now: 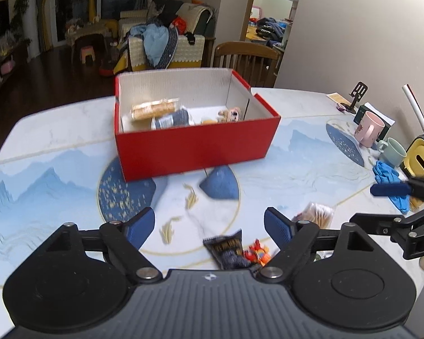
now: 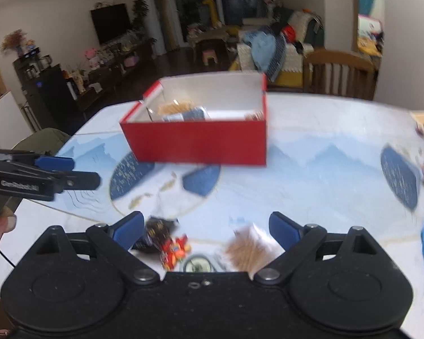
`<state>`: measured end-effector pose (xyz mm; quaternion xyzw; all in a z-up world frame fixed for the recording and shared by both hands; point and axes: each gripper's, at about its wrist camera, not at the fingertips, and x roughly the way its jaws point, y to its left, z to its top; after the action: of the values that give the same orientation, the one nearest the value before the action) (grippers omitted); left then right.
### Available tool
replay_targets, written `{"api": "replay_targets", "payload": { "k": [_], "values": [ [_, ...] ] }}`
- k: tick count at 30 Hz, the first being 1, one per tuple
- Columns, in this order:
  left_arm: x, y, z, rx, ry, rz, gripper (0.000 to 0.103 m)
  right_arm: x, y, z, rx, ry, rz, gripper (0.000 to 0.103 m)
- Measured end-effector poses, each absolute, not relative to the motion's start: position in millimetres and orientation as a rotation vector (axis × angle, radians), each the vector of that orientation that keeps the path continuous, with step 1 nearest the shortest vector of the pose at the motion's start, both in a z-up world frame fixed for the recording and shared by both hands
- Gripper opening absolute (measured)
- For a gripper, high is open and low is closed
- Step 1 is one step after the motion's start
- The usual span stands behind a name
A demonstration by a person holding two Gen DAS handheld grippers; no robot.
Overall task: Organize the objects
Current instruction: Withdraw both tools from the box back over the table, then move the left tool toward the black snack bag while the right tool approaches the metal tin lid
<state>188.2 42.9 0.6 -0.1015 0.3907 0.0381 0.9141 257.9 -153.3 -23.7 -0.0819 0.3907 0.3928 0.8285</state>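
On a desk (image 1: 305, 152) printed with blue mountains and gold fish, an open red box (image 1: 195, 149) stands beyond two claws, well apart from both. Motion blur smears much of the right wrist view, so the box's contents there read only as tan and grey shapes. From the left wrist, the box holds, left to right, a wrapped pack of biscuits (image 1: 154, 109), a grey-blue packet (image 1: 172, 119) whose label cannot be read, and a small doll-like figure (image 1: 231, 114), partly hidden behind the front wall.

The left claw (image 1: 209, 227) stands wide open with nothing between its blue pads. Just below its gap lie a dark snack packet (image 1: 229, 250) and a red-and-orange toy (image 1: 257, 252), both cut off by the claw's black body. A clear pack of cotton swabs (image 1: 318, 212) peeks from behind its right finger.

The right claw (image 2: 205, 230) is likewise spread wide and empty. Between its fingers, left to right, lie the dark packet, the red toy, a round object too blurred and too hidden to name, and the swabs, which sit just beside its right finger.

At the desk's right edge, a pink mug (image 1: 369, 128), a pale green mug (image 1: 393, 151) and a blue cloth (image 1: 387, 173) sit near the wall. A fingertip shows at the frame's edge in each view.
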Motion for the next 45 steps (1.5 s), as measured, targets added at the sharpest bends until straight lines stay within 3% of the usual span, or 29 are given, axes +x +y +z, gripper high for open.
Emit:
{"api": "replay_targets", "payload": {
  "k": [5,8,22,42,45],
  "values": [
    [181,41,-18,-0.254,0.842,0.091,0.09,251,-165,-46,-0.159,0.886,0.811,0.095],
    [179,39,-30,-0.279,0.856,0.116,0.103,244,-166,-60,-0.194,0.902,0.817,0.095],
    [198,32,-80,-0.316,0.952,0.136,0.103,237,-168,-111,-0.336,0.962,0.82,0.094],
    [236,23,-123,-0.263,1.036,0.168,0.103,241,-168,-136,-0.407,0.992,0.826,0.084],
    [237,25,-126,-0.257,1.042,0.175,0.103,239,-166,-137,-0.431,0.974,0.823,0.079]
  ]
}}
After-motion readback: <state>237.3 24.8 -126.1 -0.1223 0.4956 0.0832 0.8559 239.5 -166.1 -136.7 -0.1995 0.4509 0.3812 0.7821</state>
